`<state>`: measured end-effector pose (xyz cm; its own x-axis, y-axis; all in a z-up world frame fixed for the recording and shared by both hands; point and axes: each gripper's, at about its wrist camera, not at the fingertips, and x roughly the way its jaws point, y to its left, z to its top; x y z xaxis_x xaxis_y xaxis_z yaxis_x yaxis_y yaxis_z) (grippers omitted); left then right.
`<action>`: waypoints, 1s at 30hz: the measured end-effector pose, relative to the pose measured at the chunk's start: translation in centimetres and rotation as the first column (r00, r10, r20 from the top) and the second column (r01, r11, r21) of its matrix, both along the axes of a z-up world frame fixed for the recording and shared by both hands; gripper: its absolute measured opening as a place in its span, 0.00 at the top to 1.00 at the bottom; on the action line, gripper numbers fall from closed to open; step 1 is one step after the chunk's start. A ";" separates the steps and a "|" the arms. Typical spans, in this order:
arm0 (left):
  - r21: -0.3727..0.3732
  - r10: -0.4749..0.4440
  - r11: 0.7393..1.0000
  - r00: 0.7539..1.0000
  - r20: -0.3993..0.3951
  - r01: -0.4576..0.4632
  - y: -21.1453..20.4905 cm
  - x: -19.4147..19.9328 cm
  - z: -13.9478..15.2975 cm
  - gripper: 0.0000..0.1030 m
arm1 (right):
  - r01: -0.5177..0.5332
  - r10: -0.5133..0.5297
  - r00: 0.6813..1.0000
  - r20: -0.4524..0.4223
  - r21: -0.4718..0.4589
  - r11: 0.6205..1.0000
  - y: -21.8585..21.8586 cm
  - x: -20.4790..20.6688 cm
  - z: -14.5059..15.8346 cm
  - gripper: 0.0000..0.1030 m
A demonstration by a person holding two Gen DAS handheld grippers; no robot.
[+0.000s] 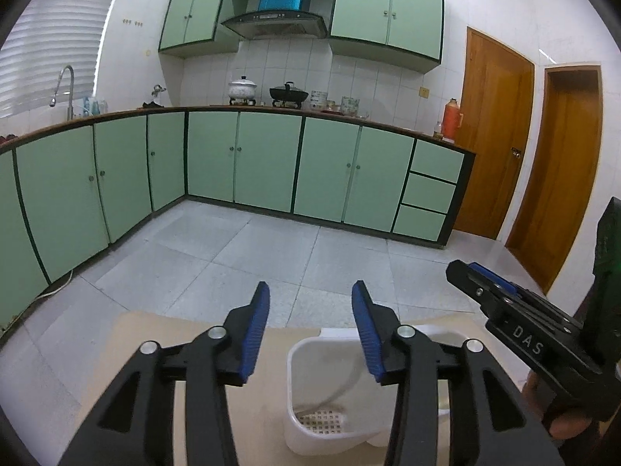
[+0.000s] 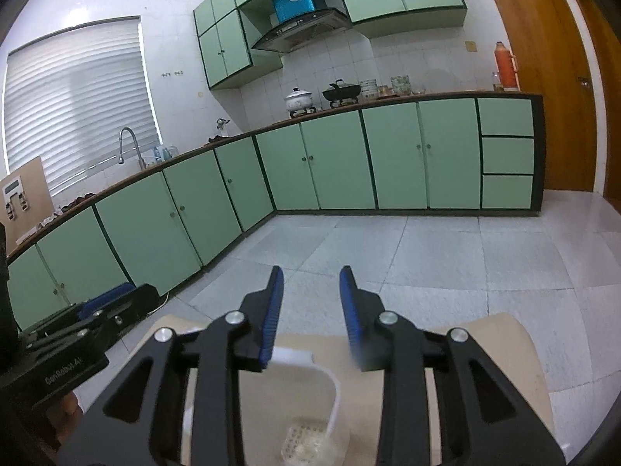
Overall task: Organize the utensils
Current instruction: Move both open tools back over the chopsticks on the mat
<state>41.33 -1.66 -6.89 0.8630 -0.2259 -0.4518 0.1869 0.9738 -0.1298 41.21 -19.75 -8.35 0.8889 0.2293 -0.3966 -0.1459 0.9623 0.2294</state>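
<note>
1. The left gripper (image 1: 310,291) has its jaws apart with nothing between the blue pads (image 1: 256,330); the right gripper (image 2: 310,275) likewise stands parted and bare.
2. The task's thing in sight is a white plastic utensil holder (image 1: 310,400), at six o'clock in the left wrist view, just below and between the left fingers. Its floor is perforated with small square holes, and no utensil shows in it.
3. In the right wrist view the same holder (image 2: 310,407) sits at six o'clock, partly hidden behind the black finger arms.
4. It stands on a pale beige table (image 1: 155,334) with rounded corners.
5. The right gripper enters the left view at four o'clock (image 1: 481,283), held by a hand (image 1: 562,419); the left gripper shows at eight o'clock in the right view (image 2: 112,303).
6. Beyond the table lies a grey tiled floor (image 1: 271,248).
7. Green cabinets (image 1: 264,163) run from nine to two o'clock, a white pot (image 1: 242,87) and black wok (image 1: 289,93) on the counter above.
8. Wooden doors (image 1: 493,136) stand at three o'clock.
</note>
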 end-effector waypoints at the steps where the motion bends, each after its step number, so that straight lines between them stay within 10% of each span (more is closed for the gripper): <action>1: 0.000 0.000 1.000 1.000 0.000 0.000 0.0 -0.2 0.0 0.56 | 0.004 -0.004 1.000 -0.001 0.001 1.000 -0.1 -0.3 0.0 0.66; 15: 0.054 0.001 0.999 0.996 -0.086 0.003 1.4 -10.3 -1.8 0.35 | 0.080 -0.084 0.992 -0.096 -0.051 0.996 -1.8 -11.9 -1.6 0.16; 30: 0.137 0.049 0.991 0.956 -0.289 -0.010 4.3 -21.8 -7.4 0.15 | 0.065 -0.104 0.942 -0.319 -0.132 0.989 0.0 -25.6 -6.7 0.13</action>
<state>19.50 2.59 -14.32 0.6948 -0.1232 -0.7086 0.1311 0.9904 -0.0436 15.64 -19.75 -15.06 0.7216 0.0935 -0.6860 0.0002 0.9908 0.1353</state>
